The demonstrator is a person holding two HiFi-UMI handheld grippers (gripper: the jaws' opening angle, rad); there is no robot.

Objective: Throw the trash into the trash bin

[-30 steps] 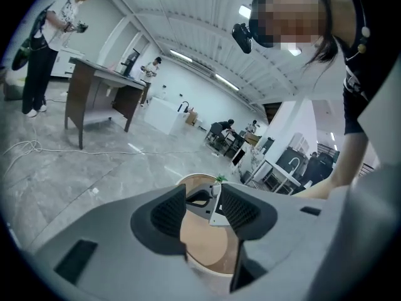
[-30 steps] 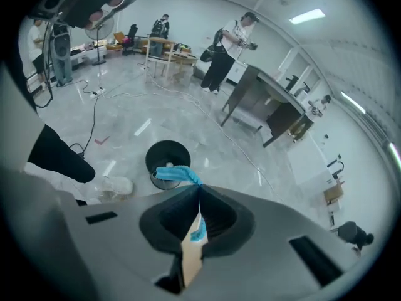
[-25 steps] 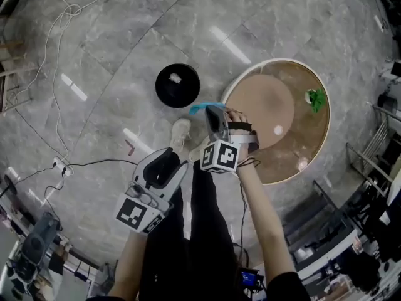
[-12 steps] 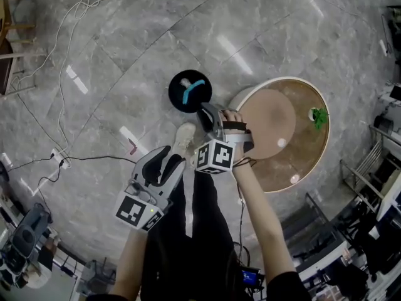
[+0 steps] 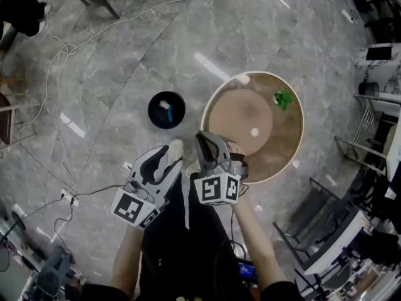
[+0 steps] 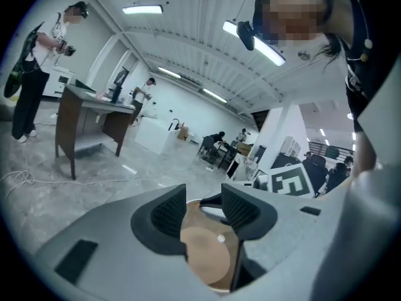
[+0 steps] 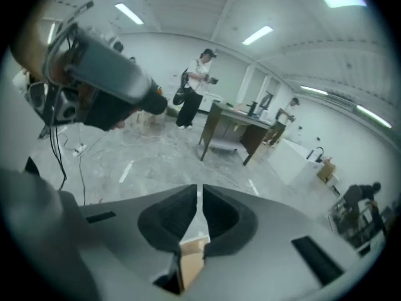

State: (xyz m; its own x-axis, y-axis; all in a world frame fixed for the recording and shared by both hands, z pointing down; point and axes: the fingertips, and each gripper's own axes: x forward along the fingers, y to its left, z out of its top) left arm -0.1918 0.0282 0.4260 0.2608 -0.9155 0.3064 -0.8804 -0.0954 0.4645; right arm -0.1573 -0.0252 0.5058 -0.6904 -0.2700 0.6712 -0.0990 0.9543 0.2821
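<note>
The black trash bin (image 5: pixel 166 110) stands on the floor left of the round table (image 5: pixel 285 149), and a strip of blue trash (image 5: pixel 165 106) lies inside it. My right gripper (image 5: pixel 204 138) hangs over the table's near-left edge. Its jaws are closing to a thin slit with nothing between them (image 7: pixel 199 196). My left gripper (image 5: pixel 165 155) is beside it on the left, above the person's white shoe, open and empty (image 6: pixel 203 200). Between its jaws the tan tabletop (image 6: pixel 203 259) shows. A green scrap (image 5: pixel 284 98) lies at the table's far side.
Cables (image 5: pixel 59 61) trail over the grey marble floor on the left. Metal chair frames (image 5: pixel 313 221) stand right of the table. A dark desk (image 7: pixel 235 130) and several people show far off in the gripper views.
The blue trash has left my right gripper, dropped over the bin and now lies inside it. Both grippers have risen, and the right jaws opened and then narrowed again.
</note>
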